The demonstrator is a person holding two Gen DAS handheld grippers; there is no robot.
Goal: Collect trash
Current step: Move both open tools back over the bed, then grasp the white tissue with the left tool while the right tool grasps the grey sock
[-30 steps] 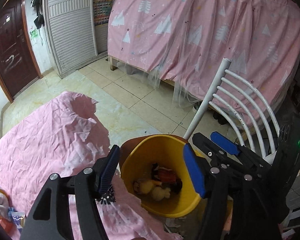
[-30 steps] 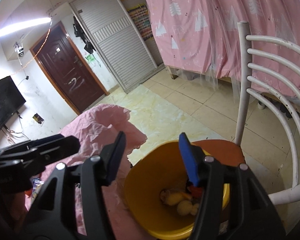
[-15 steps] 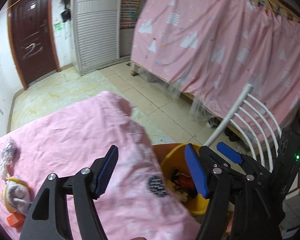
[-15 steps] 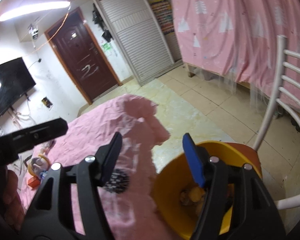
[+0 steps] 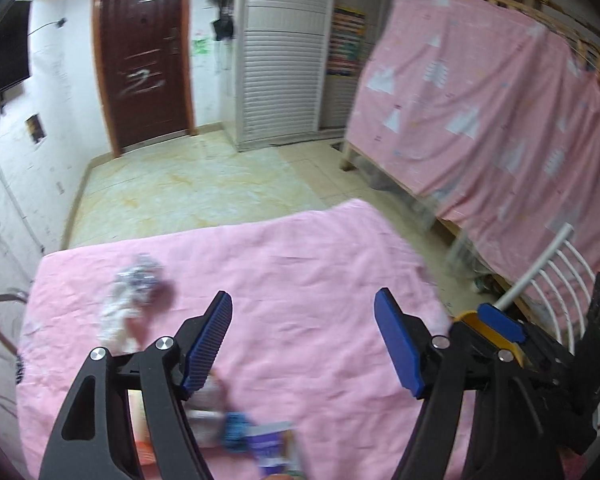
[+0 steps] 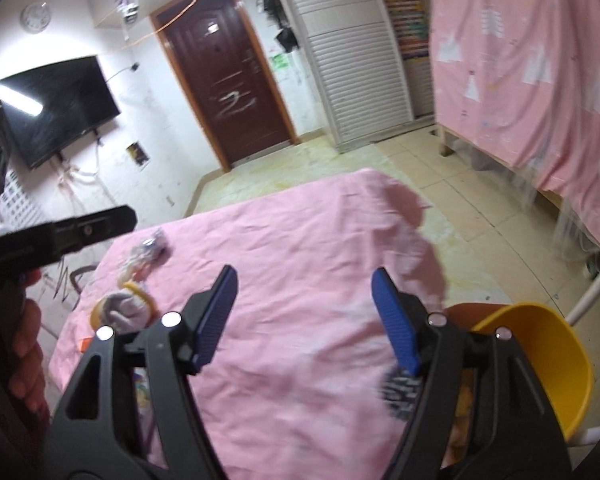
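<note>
My left gripper (image 5: 306,338) is open and empty above the pink cloth-covered table (image 5: 300,264). My right gripper (image 6: 304,320) is open and empty too, over the table's right half. A crumpled clear wrapper (image 5: 134,284) lies at the far left; it also shows in the right wrist view (image 6: 150,248). A grey and yellow bundle (image 6: 122,306) lies nearer. Blurred packets (image 5: 256,436) lie under the left gripper. The yellow bin (image 6: 540,356) stands on a chair at the table's right, holding trash.
A white slatted chair back (image 5: 556,276) rises behind the bin. A pink curtained bunk (image 5: 480,112) fills the right. A brown door (image 6: 228,92) and a wall TV (image 6: 56,104) are far back. The tiled floor (image 5: 188,188) lies beyond the table.
Both grippers have swung left, away from the yellow bin and over the pink table. The trash at the table's left has come into view. Both stay open.
</note>
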